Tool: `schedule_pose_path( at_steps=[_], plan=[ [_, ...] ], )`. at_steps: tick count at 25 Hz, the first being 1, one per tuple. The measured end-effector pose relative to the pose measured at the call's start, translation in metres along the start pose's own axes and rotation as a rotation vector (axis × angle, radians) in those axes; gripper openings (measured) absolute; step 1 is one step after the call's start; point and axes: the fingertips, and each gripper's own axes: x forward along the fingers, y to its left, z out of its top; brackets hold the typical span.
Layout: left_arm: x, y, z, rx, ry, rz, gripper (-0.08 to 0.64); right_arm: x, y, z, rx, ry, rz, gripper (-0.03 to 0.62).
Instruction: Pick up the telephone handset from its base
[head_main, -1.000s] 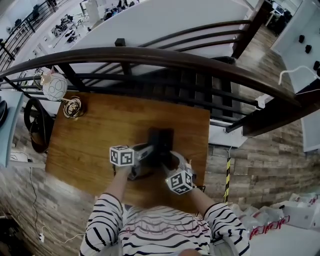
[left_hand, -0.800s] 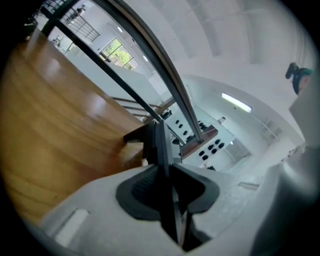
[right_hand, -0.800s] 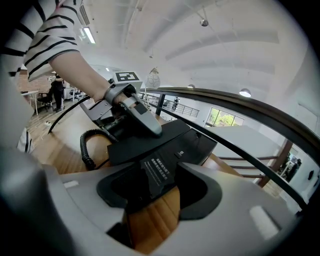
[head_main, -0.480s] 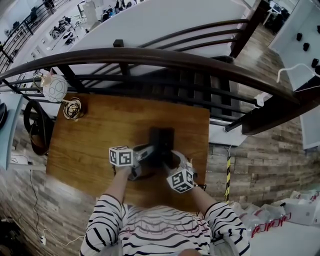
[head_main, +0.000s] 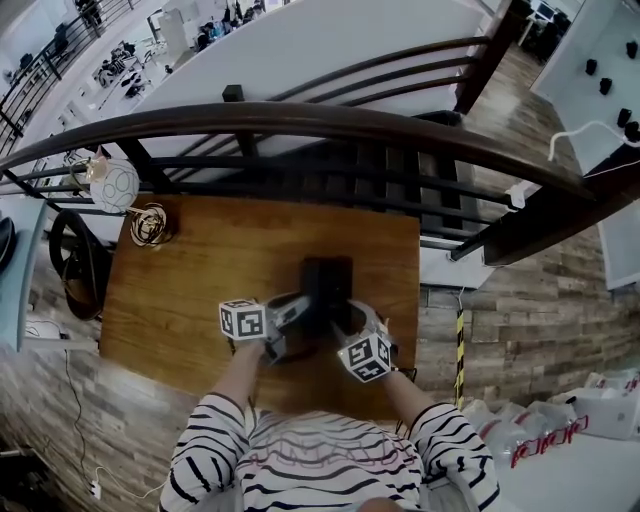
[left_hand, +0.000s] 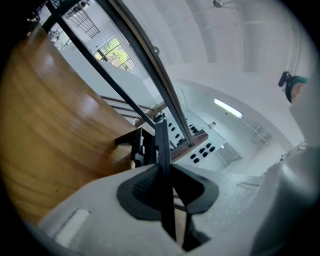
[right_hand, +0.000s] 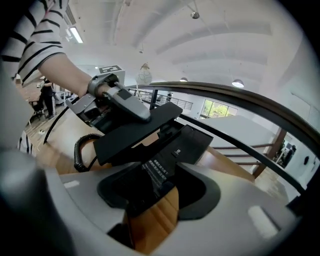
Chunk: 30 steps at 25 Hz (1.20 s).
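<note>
Jaws of the left gripper (head_main: 292, 310), at eight o'clock of the black base (head_main: 327, 278) on the wooden table (head_main: 190, 260), clamp the handset (left_hand: 162, 145) by its thin edge, tilted above the base. At five o'clock, the right gripper (head_main: 347, 320) is closing loosely around the base's near corner.

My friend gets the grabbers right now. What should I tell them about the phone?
Left tool: shut on the handset, held tilted just above the base.
Right tool: jaws closing, the base's near end between them, not clamped yet.
Coiled cord hangs beside the handset, over the wooden table.
Done: handset gripped and, it seems, off its cradle.
Left: lift it clear of the base.
</note>
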Motion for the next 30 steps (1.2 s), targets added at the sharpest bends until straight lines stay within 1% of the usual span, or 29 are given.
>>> schedule_pose_path(
  at_steps=[3, 6, 10, 14, 16, 21, 23, 27, 30],
  plan=[
    [-0.010, -0.004, 0.002, 0.024, 0.000, 0.018, 0.072, -0.006, -0.005, 0.005, 0.074, -0.010, -0.043, 0.190],
    [-0.024, -0.010, 0.008, 0.049, -0.006, 0.024, 0.072, -0.018, -0.008, 0.017, 0.111, -0.039, -0.085, 0.187],
    [-0.042, -0.028, 0.018, 0.075, -0.033, 0.000, 0.072, -0.041, -0.009, 0.036, 0.171, -0.090, -0.137, 0.183],
    [-0.058, -0.045, 0.027, 0.103, -0.049, -0.026, 0.072, -0.065, -0.011, 0.058, 0.236, -0.132, -0.209, 0.172],
    [-0.069, -0.052, 0.027, 0.110, -0.053, -0.035, 0.072, -0.078, -0.007, 0.068, 0.269, -0.154, -0.246, 0.171],
    [-0.096, -0.075, 0.026, 0.164, -0.040, -0.062, 0.072, -0.108, 0.005, 0.092, 0.336, -0.216, -0.343, 0.123],
    [-0.105, -0.084, 0.025, 0.179, -0.038, -0.072, 0.072, -0.121, 0.010, 0.102, 0.361, -0.240, -0.374, 0.117],
    [-0.124, -0.099, 0.021, 0.190, -0.046, -0.101, 0.072, -0.139, 0.026, 0.113, 0.409, -0.276, -0.423, 0.094],
    [-0.141, -0.108, 0.017, 0.201, -0.046, -0.127, 0.072, -0.146, 0.041, 0.116, 0.443, -0.298, -0.437, 0.073]
  ],
)
